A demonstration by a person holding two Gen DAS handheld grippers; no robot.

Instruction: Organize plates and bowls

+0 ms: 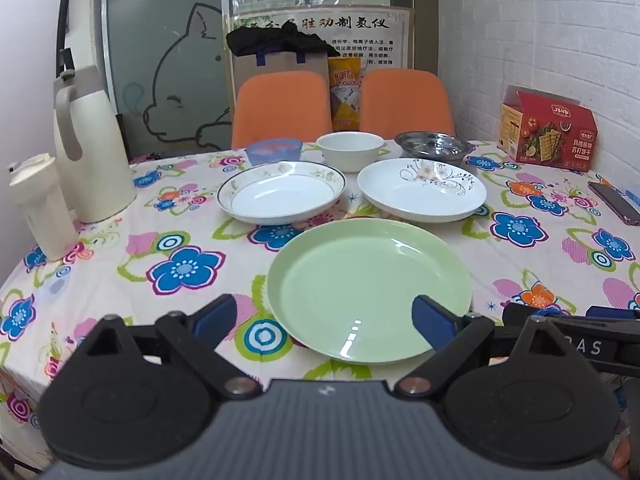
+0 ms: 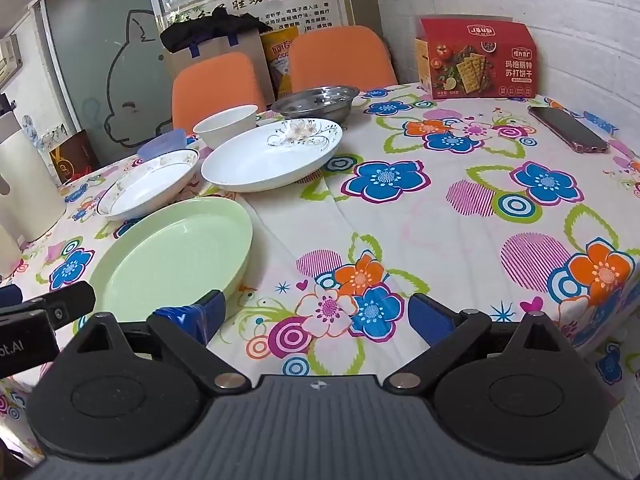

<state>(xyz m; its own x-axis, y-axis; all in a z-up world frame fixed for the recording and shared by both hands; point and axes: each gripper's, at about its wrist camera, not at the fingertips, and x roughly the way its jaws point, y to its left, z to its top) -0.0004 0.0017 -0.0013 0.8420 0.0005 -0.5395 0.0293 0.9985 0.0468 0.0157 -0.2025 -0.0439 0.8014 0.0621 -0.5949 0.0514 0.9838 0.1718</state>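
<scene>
Green plate (image 1: 368,288) glossy, flat on tablecloth (image 1: 160,240), empty.

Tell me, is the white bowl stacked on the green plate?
No, the white bowl stands on the tablecloth behind the two white plates, apart from the green plate.

Red cracker box (image 2: 476,58): "苏打饼干". Wall poster (image 2: 256,4): "制氢仪". Left tool (image 2: 24,332): ".AI".
</scene>
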